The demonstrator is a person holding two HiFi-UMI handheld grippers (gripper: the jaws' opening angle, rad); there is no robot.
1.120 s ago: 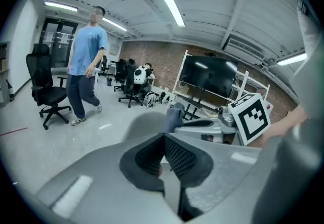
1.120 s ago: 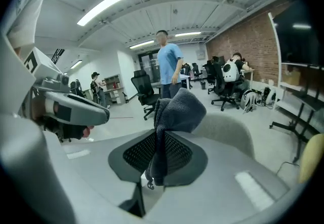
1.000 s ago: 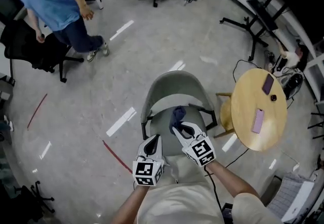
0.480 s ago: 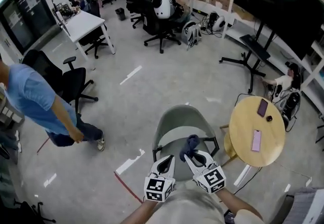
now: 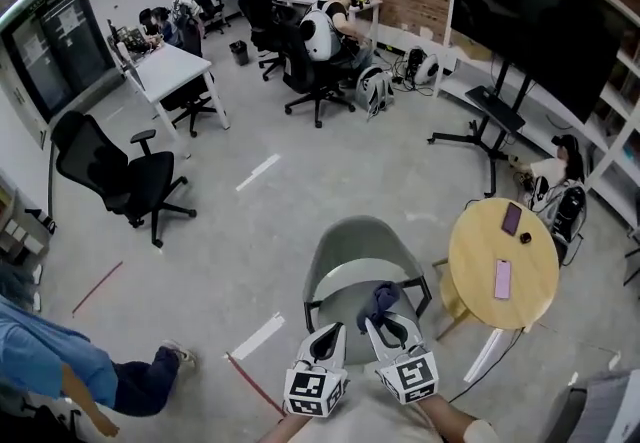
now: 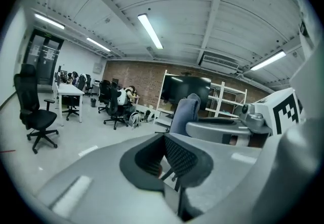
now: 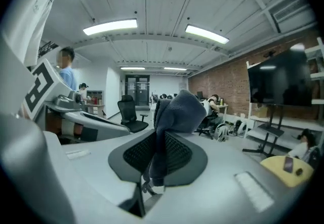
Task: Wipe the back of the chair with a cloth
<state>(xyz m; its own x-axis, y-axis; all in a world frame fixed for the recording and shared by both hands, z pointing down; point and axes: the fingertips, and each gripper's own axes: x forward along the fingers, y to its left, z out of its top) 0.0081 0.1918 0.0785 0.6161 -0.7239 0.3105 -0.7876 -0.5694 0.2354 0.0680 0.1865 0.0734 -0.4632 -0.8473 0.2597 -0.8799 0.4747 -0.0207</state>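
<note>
Seen from above, a grey chair (image 5: 358, 236) stands on the floor straight ahead of me, its curved back on the far side. My right gripper (image 5: 388, 325) is clamped on a blue cloth (image 5: 378, 297), with a bunched fold standing up between the pads. The cloth is held above the seat (image 5: 345, 309), toward its near edge, short of the back and not touching it. My left gripper (image 5: 327, 335) sits just beside the right one, jaws pressed together on nothing.

I judge the wipe has not begun. To do it well I should reach forward to the back's top rim, lay the loose cloth flat against it, and sweep side to side with light pressure — keeping the pads off the shell.

Neither gripper view shows the chair — both look out across the room. The back's far face is hidden, and my hands are hidden beneath the grippers.
</note>
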